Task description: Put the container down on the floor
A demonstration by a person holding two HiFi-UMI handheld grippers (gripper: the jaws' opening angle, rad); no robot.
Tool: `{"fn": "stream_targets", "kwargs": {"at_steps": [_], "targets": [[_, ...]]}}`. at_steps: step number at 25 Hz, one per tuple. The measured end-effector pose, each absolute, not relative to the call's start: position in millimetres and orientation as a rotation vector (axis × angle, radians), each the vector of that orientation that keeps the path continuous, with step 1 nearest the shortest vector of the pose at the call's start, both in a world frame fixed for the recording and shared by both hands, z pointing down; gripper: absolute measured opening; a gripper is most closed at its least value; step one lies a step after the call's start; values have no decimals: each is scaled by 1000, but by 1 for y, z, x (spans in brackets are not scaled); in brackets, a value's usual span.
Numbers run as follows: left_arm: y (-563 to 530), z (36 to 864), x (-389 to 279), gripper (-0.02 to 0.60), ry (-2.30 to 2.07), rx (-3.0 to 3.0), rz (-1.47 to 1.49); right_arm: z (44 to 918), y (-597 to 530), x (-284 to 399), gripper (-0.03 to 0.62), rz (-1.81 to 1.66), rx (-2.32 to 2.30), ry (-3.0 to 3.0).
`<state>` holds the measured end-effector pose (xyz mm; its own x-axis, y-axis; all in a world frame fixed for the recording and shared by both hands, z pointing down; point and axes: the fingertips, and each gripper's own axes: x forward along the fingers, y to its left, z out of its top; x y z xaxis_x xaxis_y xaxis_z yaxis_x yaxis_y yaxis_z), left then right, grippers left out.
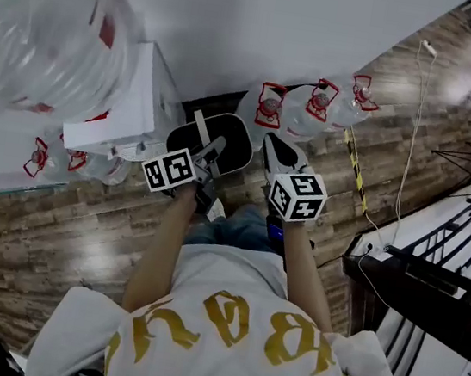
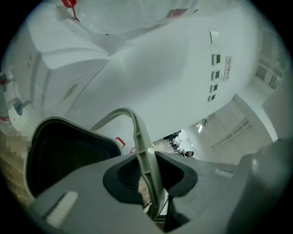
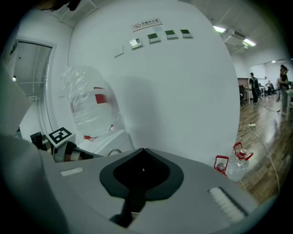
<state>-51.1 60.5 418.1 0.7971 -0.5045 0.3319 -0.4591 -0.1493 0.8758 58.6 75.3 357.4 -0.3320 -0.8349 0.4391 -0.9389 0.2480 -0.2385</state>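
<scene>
Black container hanging by its handle, centre of the frame, not yet on the floor.

The left gripper [image 1: 211, 160] has its jaws pinched on the thin grey handle [image 2: 139, 137] of the container [image 1: 233, 143]. The right gripper [image 1: 277, 150], just beside it, has its jaws pressed together on nothing. How high the container hangs above the wood floor [image 1: 66, 220] is hard to judge from overhead. With only that narrow handle held, the container could swing or tip on the way down. It might then knock the white dispenser [image 1: 125, 106] to its left or the water bottles [image 1: 294, 109] along the wall, or land tilted.
</scene>
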Motion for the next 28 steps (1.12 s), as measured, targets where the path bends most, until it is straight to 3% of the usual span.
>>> {"fn": "stream_targets", "kwargs": {"at_steps": [28], "targets": [[-22, 505, -51, 69, -845, 1635, 75, 435, -19, 59, 28, 819, 1464, -2264]]}}
